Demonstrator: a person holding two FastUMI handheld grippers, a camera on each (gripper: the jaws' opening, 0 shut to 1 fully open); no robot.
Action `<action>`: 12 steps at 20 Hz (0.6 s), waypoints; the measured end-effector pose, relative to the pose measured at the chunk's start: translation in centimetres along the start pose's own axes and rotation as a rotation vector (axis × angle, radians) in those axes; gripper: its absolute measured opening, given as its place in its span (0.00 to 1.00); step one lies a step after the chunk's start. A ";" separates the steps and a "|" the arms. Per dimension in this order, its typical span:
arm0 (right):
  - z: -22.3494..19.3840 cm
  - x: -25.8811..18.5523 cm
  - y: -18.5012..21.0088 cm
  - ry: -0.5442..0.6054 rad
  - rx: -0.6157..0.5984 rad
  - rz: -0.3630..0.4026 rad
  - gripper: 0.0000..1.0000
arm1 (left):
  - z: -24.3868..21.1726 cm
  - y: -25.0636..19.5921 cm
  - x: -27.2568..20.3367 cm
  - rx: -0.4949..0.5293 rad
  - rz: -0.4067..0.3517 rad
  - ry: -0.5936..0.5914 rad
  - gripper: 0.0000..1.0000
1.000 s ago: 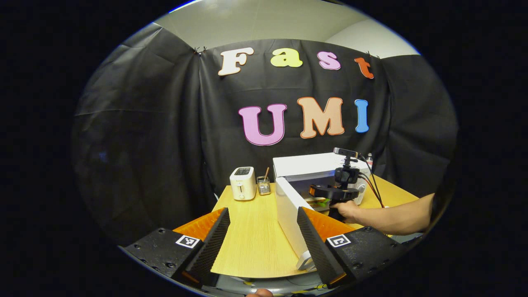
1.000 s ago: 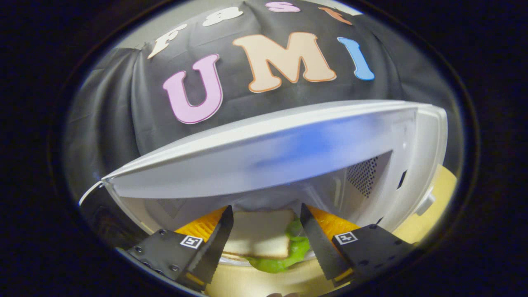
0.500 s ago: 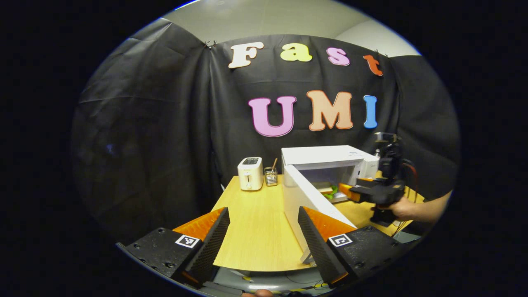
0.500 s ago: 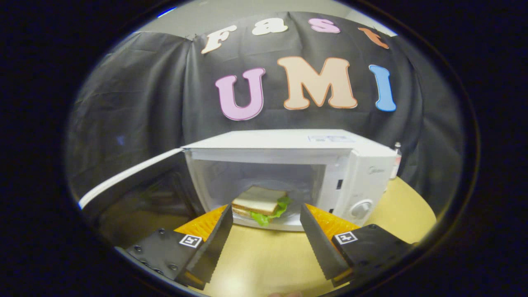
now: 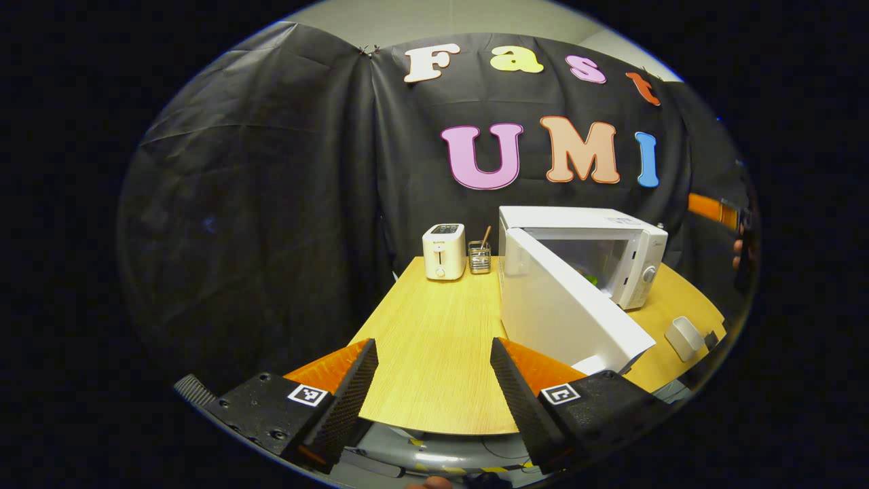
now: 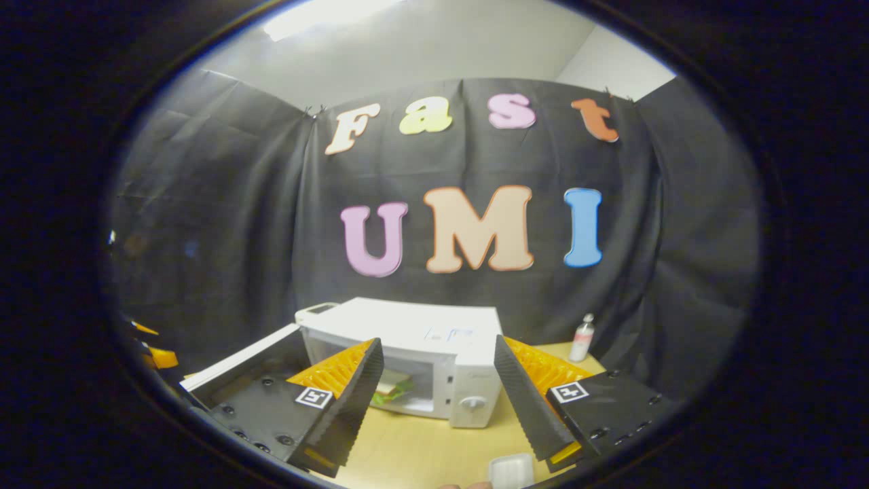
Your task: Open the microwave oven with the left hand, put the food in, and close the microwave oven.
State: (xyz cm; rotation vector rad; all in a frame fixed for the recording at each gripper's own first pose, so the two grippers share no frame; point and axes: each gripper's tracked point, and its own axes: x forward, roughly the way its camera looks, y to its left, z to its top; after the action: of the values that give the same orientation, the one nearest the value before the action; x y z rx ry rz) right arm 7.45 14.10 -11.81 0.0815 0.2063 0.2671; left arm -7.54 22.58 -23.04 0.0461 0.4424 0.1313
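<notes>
while the microwave (image 6: pixel 434 353) stands on the table (image 5: pixel 441 339) with its door (image 5: pixel 563 312) swung wide, what looks like the sandwich (image 6: pixel 390 392) lies inside; both the left gripper (image 5: pixel 434 380) and right gripper (image 6: pixel 434 394) are spread apart, holding nothing.

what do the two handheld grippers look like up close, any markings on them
Each gripper, left gripper and right gripper, has two wedge-shaped fingers with ribbed, sawtooth inner faces. The fingers sit on flat bolted plates, each carrying a small square black-and-white tag. No cables or sleeves are visible.
</notes>
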 end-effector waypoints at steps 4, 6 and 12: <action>5.9 -1.0 -4.1 -0.099 -0.031 -0.054 0.99 | -2.4 -0.7 0.9 -0.007 0.009 0.079 0.94; 8.2 -1.7 -5.4 -0.135 -0.021 -0.069 0.99 | -3.6 0.8 1.2 0.031 0.105 0.118 0.33; 12.3 -2.5 -7.9 -0.212 -0.046 -0.095 0.92 | -6.5 -4.2 1.8 0.024 0.041 0.195 0.01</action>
State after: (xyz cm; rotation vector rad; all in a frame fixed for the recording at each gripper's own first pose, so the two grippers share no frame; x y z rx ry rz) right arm 9.71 5.21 -0.21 0.0534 -0.0068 0.1665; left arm -8.25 18.81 -29.95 0.0661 0.6381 0.1716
